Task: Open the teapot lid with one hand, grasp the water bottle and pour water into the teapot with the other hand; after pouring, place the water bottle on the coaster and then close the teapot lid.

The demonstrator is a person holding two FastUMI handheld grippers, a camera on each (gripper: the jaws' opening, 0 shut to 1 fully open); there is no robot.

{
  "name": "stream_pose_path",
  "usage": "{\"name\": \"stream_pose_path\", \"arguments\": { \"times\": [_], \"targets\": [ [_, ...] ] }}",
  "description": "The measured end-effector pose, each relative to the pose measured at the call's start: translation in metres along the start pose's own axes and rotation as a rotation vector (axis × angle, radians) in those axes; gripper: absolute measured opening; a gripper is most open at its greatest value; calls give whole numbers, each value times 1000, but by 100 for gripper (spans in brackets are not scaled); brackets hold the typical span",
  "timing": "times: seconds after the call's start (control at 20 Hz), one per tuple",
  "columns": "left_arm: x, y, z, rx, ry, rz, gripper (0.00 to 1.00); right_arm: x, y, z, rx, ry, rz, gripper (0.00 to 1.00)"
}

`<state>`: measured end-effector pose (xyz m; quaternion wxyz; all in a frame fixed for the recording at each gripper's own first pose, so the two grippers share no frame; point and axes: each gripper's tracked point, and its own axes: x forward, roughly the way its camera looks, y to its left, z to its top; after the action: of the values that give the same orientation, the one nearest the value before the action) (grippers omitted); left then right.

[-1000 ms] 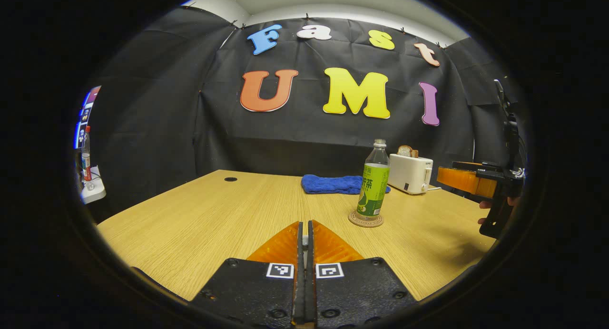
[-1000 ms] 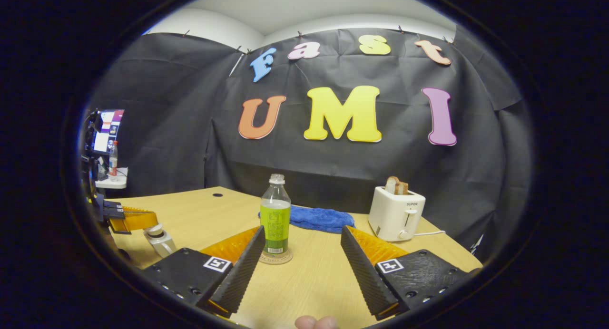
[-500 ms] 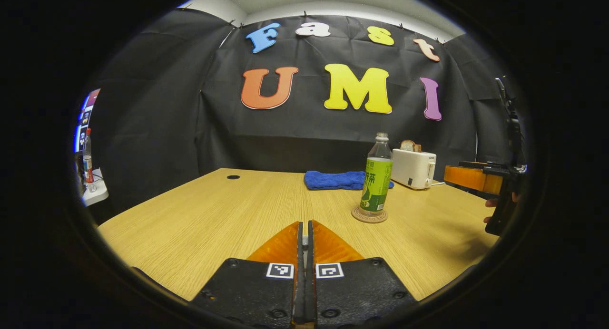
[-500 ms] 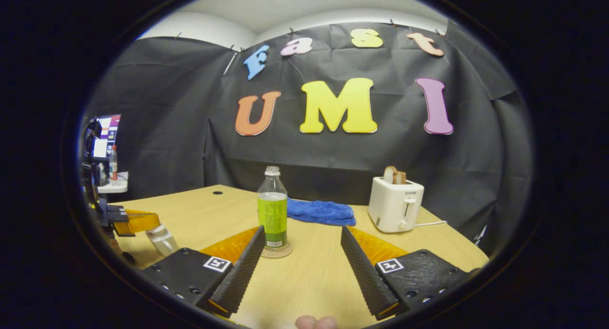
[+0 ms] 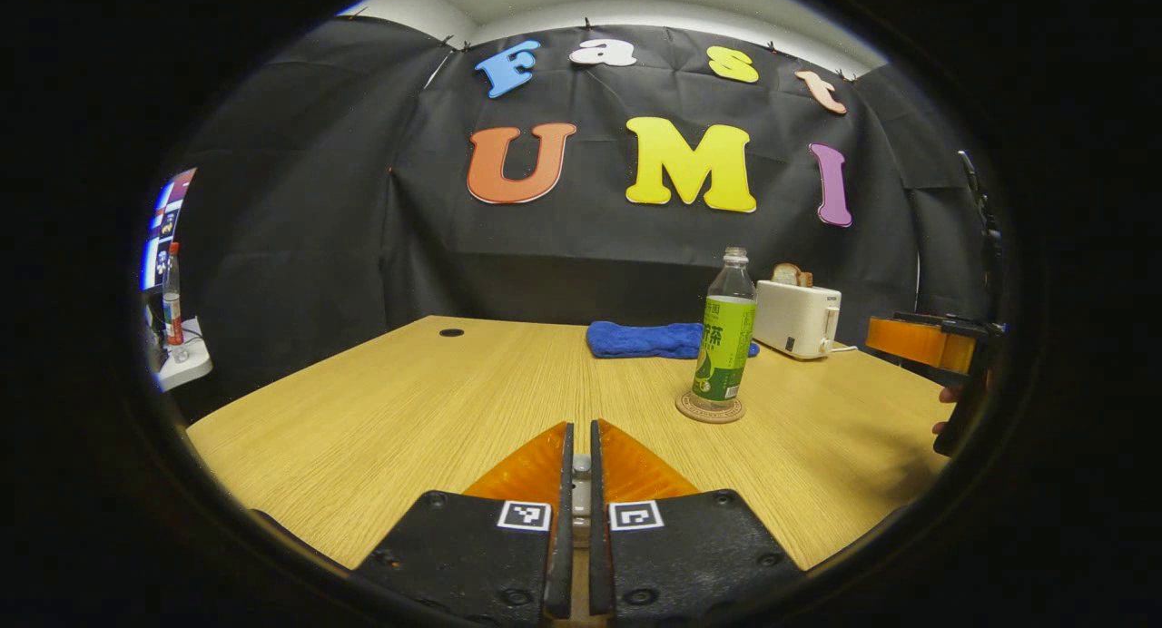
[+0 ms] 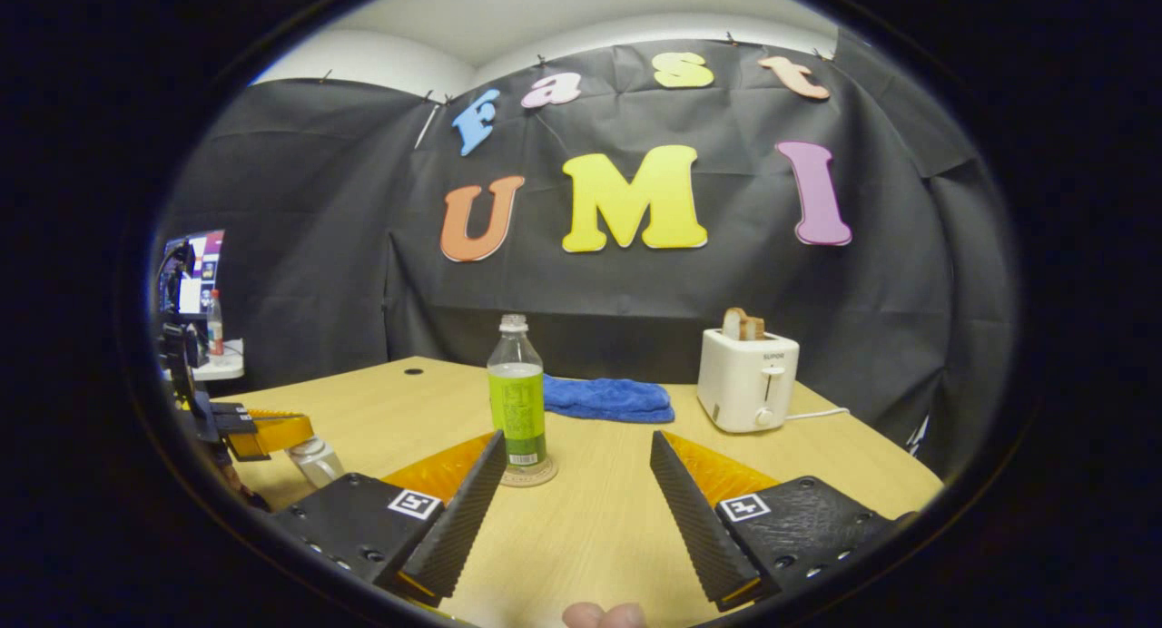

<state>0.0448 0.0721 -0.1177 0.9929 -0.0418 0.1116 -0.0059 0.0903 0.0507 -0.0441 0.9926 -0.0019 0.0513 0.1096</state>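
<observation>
— What sort of place is this?
— A recording booth staged as a home corner, not a real kitchen.
— How so?
— Black cloth (image 6: 300, 247) is pinned up as walls under a white ceiling (image 6: 508, 20). One wooden table (image 5: 408, 401) carries a toaster (image 6: 747, 378) with bread and a blue towel (image 6: 604, 398), and a monitor (image 6: 192, 269) glows beyond the cloth.

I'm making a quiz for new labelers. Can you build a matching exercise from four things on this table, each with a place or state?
Things:
1. water bottle
2. blue cloth
3. toaster
4. right tool

States:
A. holds bread slices
B. fingers spread apart
C. stands on the coaster
D. lies crumpled near the back wall

Pairs: 1-C, 2-D, 3-A, 4-B
</observation>
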Motion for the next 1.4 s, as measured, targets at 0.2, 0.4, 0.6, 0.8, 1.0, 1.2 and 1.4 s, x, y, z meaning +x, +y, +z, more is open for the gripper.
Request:
{"name": "stream_pose_path", "arguments": {
  "times": [0.2,0.4,0.6,0.8,1.0,1.2,1.4],
  "targets": [
    [-8,6,28,32,-38,72,92,-13,-19,6,6,-17,-73,96],
    [-27,-12,77,44,-119,82,100,-32,-29,24,10,-64,-141,96],
    [-40,-46,121,19,-190,40,100,-55,-31,47,23,-116,-175,96],
    [-54,-66,129,20,-206,29,100,-81,-32,63,-16,-171,-202,96],
    [-63,-81,121,47,-206,12,100,-94,-26,56,-27,-168,-196,96],
    [-66,-83,122,61,-218,14,100,-100,-22,50,-13,-153,-205,96],
    [-68,-87,117,74,-214,1,100,-99,-18,43,-18,-139,-212,96]
  ]
}}
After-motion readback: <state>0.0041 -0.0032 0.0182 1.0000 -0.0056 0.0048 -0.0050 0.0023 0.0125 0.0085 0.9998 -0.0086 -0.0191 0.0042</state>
